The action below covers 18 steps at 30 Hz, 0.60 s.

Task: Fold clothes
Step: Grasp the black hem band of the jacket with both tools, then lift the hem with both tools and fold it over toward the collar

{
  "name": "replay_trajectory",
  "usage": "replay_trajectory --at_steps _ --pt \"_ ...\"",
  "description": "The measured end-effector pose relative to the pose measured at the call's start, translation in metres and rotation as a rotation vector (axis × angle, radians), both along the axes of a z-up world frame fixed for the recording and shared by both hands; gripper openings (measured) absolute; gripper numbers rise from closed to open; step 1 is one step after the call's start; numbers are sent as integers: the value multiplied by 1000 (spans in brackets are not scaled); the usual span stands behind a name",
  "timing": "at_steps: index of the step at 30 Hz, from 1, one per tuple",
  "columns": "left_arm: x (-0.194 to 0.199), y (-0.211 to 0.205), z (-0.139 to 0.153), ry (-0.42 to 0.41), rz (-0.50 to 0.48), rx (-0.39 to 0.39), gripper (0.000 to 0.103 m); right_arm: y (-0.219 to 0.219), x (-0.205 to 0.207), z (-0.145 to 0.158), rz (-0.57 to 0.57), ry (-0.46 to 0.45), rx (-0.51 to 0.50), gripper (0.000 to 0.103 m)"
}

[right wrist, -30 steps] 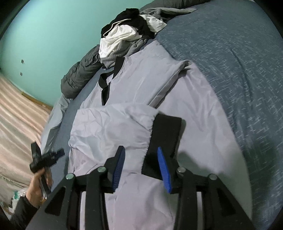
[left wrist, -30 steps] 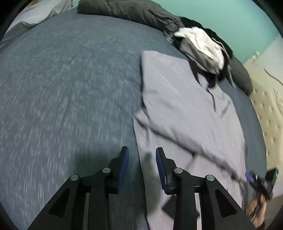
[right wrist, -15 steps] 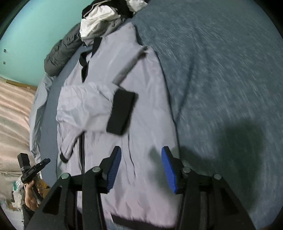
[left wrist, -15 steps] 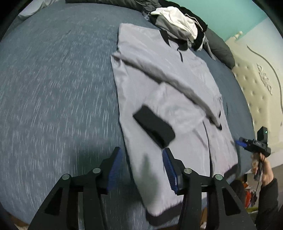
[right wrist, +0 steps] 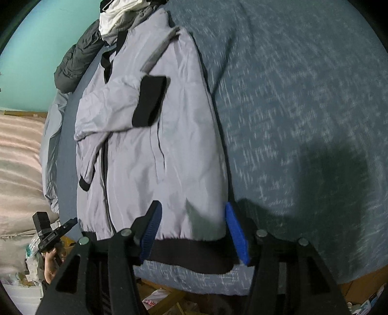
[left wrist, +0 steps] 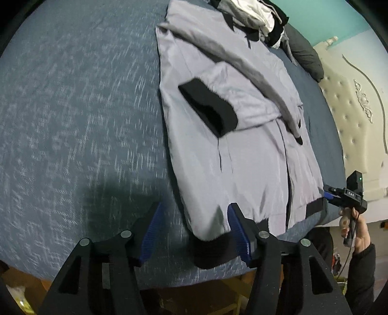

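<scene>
"DAS" is just readable on the right gripper (left wrist: 326,193). The grey jacket (left wrist: 232,126) lies flat on the bed (left wrist: 72,109). Both grippers, the left gripper (left wrist: 194,232) included, are opening and hold nothing above its hem.

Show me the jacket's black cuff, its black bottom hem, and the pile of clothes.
black cuff (left wrist: 208,106): left wrist view, middle of the band.
black bottom hem (right wrist: 189,254): right wrist view, band between the gripper fingers.
pile of clothes (left wrist: 254,12): left wrist view, white garment.

The right gripper (right wrist: 191,230) hangs over the jacket's (right wrist: 155,155) black hem (right wrist: 191,254), jaws opening, nothing pinched. Ahead, a black cuff (right wrist: 150,100) lies folded across the chest. Lower left, the left gripper (right wrist: 52,233) hovers off the bed (right wrist: 303,97).
</scene>
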State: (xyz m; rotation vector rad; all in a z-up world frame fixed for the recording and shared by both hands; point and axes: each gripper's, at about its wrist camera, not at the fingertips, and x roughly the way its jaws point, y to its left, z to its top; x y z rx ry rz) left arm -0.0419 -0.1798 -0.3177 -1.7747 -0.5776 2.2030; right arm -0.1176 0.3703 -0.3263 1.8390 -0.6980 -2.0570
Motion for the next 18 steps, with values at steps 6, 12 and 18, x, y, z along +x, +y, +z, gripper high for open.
replay_trajectory --at_steps 6,12,18 --pt "10 8 -12 -12 -5 30 60 -3 11 -17 -4 -20 -36 58" --pt "16 22 -16 4 -41 32 46 -7 15 -17 11 -1 -40 58" --pt "20 31 -4 41 -74 6 18 -15 17 -17 35 24 -43 46"
